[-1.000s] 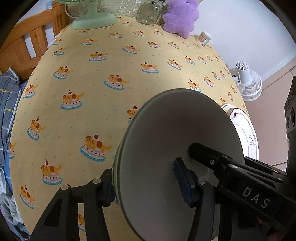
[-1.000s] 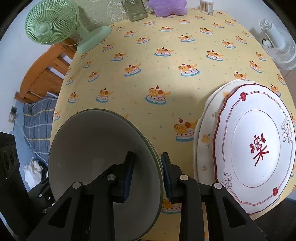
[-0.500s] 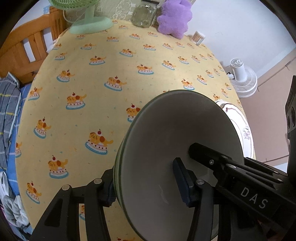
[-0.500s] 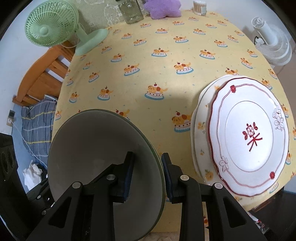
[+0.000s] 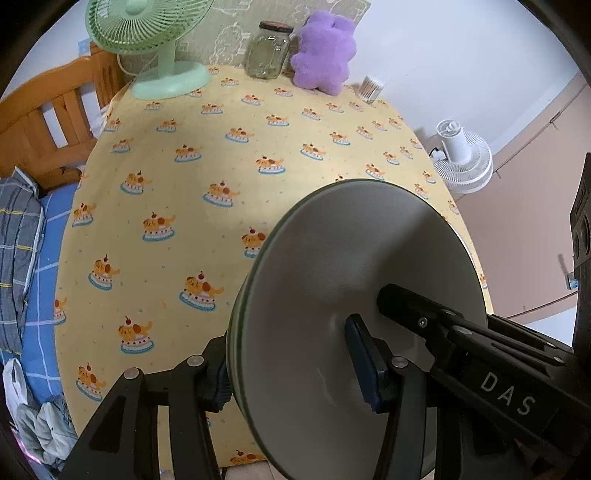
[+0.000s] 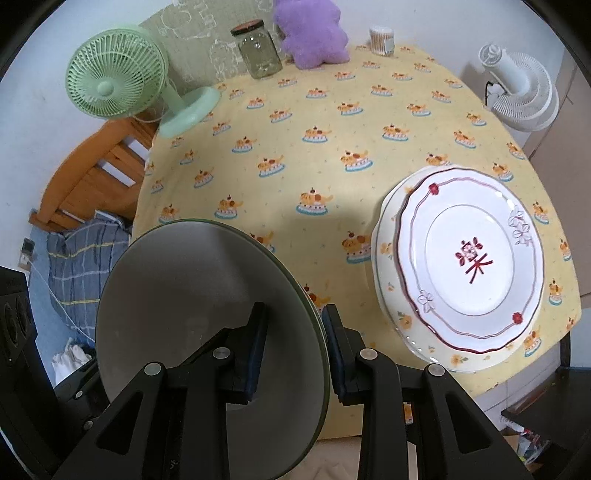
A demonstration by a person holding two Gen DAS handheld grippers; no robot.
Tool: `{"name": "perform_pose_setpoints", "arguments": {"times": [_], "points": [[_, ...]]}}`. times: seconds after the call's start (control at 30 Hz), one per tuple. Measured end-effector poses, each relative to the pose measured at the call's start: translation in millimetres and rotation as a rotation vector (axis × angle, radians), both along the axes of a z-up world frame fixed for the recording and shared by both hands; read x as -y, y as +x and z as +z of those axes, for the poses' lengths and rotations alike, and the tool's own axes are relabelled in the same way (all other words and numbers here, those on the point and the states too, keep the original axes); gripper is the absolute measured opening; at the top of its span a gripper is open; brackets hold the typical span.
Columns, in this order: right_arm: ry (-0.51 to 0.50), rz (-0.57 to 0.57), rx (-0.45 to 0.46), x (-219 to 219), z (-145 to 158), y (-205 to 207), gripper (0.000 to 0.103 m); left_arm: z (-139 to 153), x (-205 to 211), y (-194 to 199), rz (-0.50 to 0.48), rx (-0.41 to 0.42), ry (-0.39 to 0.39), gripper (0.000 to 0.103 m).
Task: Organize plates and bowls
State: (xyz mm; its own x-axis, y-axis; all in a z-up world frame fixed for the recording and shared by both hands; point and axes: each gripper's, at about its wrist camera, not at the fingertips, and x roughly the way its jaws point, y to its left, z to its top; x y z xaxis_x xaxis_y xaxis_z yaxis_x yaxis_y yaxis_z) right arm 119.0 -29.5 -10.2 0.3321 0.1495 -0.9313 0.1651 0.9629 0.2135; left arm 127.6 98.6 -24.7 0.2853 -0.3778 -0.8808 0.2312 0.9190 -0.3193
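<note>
A home bedroom is shown: a wooden bed frame (image 5: 48, 122) with checked bedding (image 5: 22, 236) is seen beside a table covered by a yellow cartoon tablecloth (image 5: 221, 155). A green desk fan (image 6: 114, 77), a glass jar (image 6: 258, 50) and a purple plush toy (image 6: 312, 33) are kept on it.

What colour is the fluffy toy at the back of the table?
Purple. The toy shows best in the right wrist view, beside the glass jar.

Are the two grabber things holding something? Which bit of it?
Yes. Both hold one grey bowl by its rim: the right gripper on one side, the left gripper on the opposite side, fingers inside and outside the wall.
</note>
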Motion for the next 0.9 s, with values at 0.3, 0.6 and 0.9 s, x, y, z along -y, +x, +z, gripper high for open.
{"name": "perform_pose_setpoints", "arguments": {"times": [0.3,0.6,0.9], "points": [[0.019,0.035,0.039,19,16,-3,0.033,15,19,-7,0.043,0.04,0.013,0.053],[0.027,0.102,0.056,52,25,-3,0.033,23,53,-16,0.11,0.053,0.015,0.053],[0.019,0.137,0.061,95,36,-8,0.033,29,95,-26,0.143,0.061,0.007,0.053]]}}
